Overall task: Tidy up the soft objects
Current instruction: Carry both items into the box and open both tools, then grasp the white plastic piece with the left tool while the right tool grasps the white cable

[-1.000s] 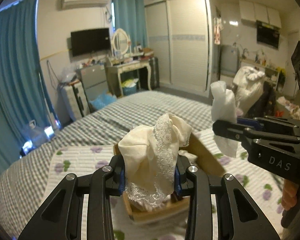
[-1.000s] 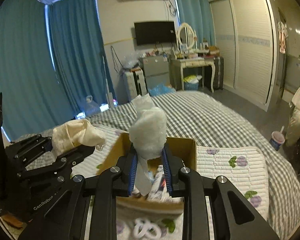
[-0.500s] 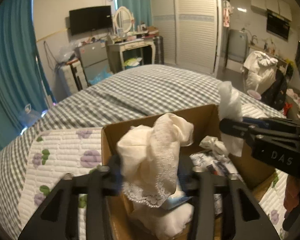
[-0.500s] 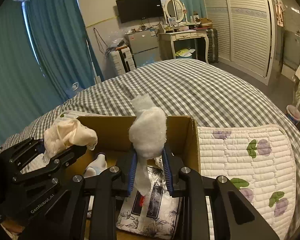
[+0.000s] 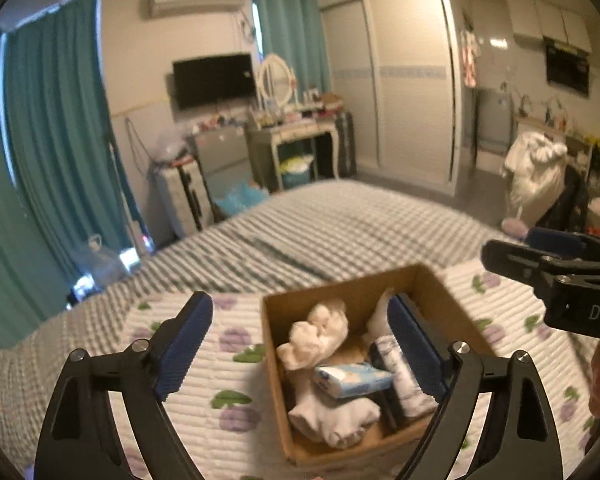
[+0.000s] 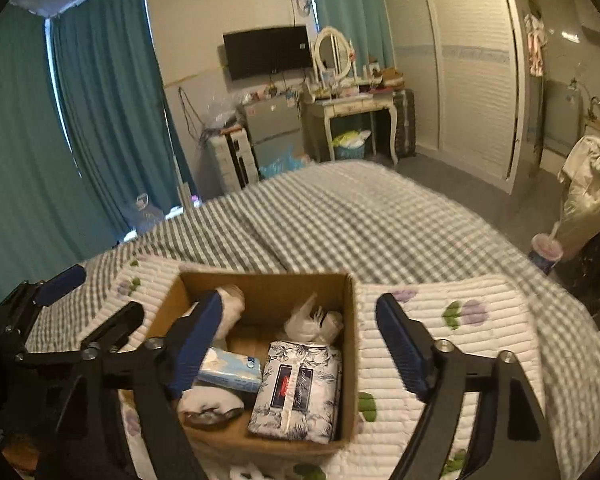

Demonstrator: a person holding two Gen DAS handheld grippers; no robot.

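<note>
Left wrist view shows your left gripper [image 5: 300, 344] and right gripper [image 6: 300, 344] spread wide, holding nothing. Crumpled cream lace cloth [image 5: 318, 334] lies in the brown cardboard box [image 5: 428, 280], far-left corner; it looks light and limp, so pinch a bunched fold.

Both claws, left [image 5: 300, 344] and right [image 6: 300, 344], wide apart, empty.

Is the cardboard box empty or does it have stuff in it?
It has stuff: the box holds a tissue pack and white cloths.
</note>
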